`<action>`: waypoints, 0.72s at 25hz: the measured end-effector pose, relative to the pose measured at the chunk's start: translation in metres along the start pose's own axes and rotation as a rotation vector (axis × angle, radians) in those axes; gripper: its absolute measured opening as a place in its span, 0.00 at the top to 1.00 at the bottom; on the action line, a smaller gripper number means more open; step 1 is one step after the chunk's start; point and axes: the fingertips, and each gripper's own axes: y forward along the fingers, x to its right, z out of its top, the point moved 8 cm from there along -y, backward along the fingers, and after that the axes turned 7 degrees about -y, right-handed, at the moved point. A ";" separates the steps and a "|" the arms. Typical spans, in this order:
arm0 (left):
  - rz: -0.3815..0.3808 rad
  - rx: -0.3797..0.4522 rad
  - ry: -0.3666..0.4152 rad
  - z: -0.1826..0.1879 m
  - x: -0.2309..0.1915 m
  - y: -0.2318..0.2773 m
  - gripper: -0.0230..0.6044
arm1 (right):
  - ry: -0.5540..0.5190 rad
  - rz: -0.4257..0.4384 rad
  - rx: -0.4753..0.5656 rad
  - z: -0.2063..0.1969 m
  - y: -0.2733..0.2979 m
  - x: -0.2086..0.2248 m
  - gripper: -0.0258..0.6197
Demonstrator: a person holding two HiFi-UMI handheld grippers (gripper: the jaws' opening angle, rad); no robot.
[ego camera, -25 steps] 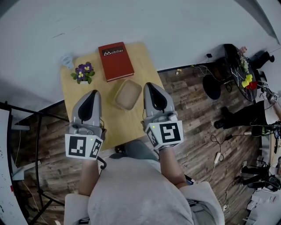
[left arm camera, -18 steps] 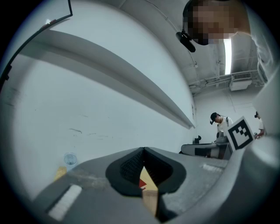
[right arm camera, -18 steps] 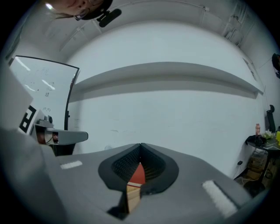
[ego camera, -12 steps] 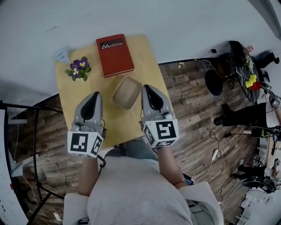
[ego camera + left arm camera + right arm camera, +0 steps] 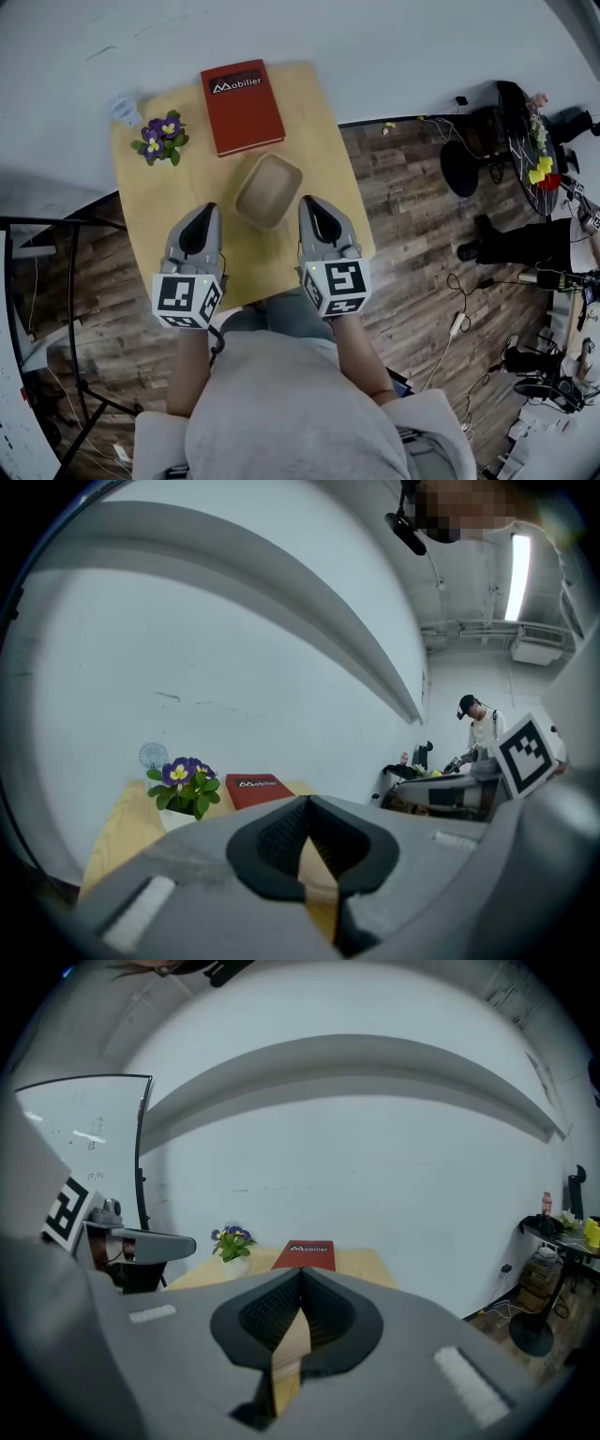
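Tan oval bowl (image 5: 268, 190) mid-desk (image 5: 323, 150), frame centre; shows in head view only. Left gripper (image 5: 203, 209) and right gripper (image 5: 307, 201) flank bowl's near end, just beside it. Gripper views show fingers of both pressed together, nothing pinched. Beyond bowl: red book (image 5: 242, 106), potted pansy (image 5: 157, 148), small glass (image 5: 124, 108) at upper left. Left gripper view alone shows standing person (image 5: 480, 735), far right.
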 end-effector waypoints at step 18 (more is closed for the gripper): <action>-0.065 -0.220 -0.262 -0.070 -0.019 0.016 0.96 | 0.023 0.030 -0.093 -0.034 0.004 0.002 0.96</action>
